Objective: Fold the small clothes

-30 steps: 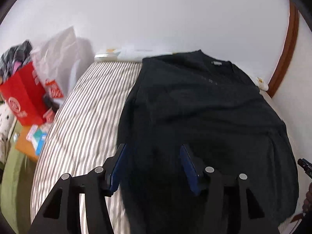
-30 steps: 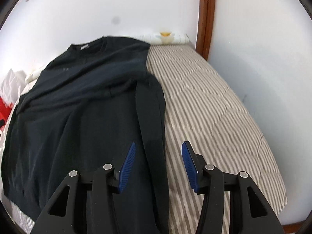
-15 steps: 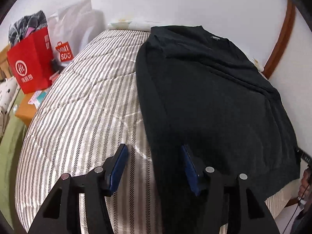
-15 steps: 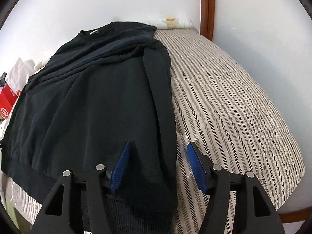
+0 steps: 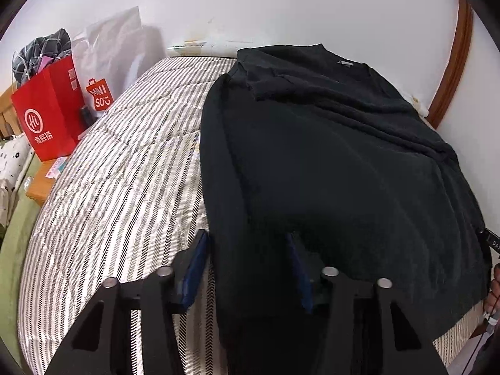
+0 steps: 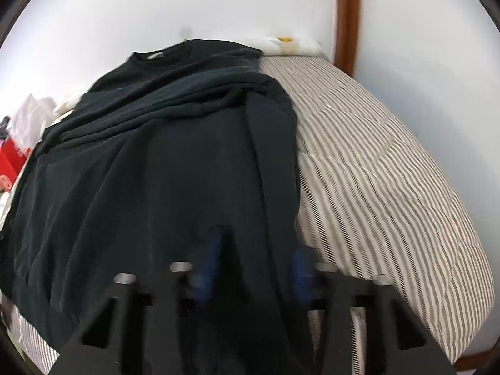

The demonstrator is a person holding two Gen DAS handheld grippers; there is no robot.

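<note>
A black long-sleeved sweater [image 5: 328, 156] lies spread on a striped bed, collar at the far end, sleeves folded in along its sides. My left gripper [image 5: 248, 265] is open, its jaws either side of the sweater's left sleeve near the hem. In the right wrist view the same sweater [image 6: 162, 172] fills the left half, and my right gripper [image 6: 254, 268] is open with its jaws astride the right sleeve near the hem. This view is blurred by motion.
The striped quilt [image 5: 125, 187] covers the bed; it also shows in the right wrist view [image 6: 375, 172]. A red paper bag [image 5: 47, 112] and a white plastic bag [image 5: 106, 62] stand left of the bed. White walls and a brown door frame [image 6: 347, 15] lie behind.
Both grippers have drawn back toward the near end of the bed and lowered over the sweater's sleeves near the hem. Both stay open.
</note>
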